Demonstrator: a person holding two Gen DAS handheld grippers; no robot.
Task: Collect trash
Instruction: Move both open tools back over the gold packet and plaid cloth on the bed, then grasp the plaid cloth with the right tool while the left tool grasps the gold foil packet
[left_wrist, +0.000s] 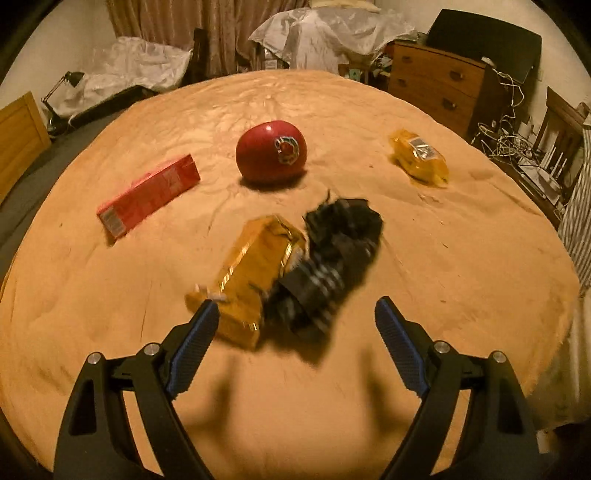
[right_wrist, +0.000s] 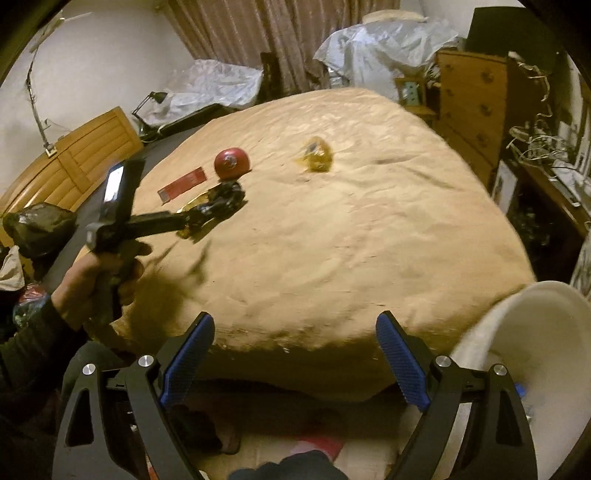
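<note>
On the tan blanket (left_wrist: 443, 258) lie a crumpled black wrapper (left_wrist: 328, 258), a gold box (left_wrist: 255, 266) touching its left side, a red box (left_wrist: 147, 194), a red apple (left_wrist: 271, 151) and a yellow packet (left_wrist: 419, 158). My left gripper (left_wrist: 295, 325) is open and empty, just short of the black wrapper and gold box. It also shows in the right wrist view (right_wrist: 195, 218), next to the black wrapper (right_wrist: 221, 201). My right gripper (right_wrist: 295, 350) is open and empty, off the near edge of the bed, beside a white bin (right_wrist: 535, 350).
A wooden dresser (left_wrist: 436, 85) with cables stands at the right of the bed. Plastic-covered bundles (left_wrist: 332, 33) and curtains are behind it. A wooden headboard panel (right_wrist: 70, 158) is at the left. The floor below my right gripper holds clutter.
</note>
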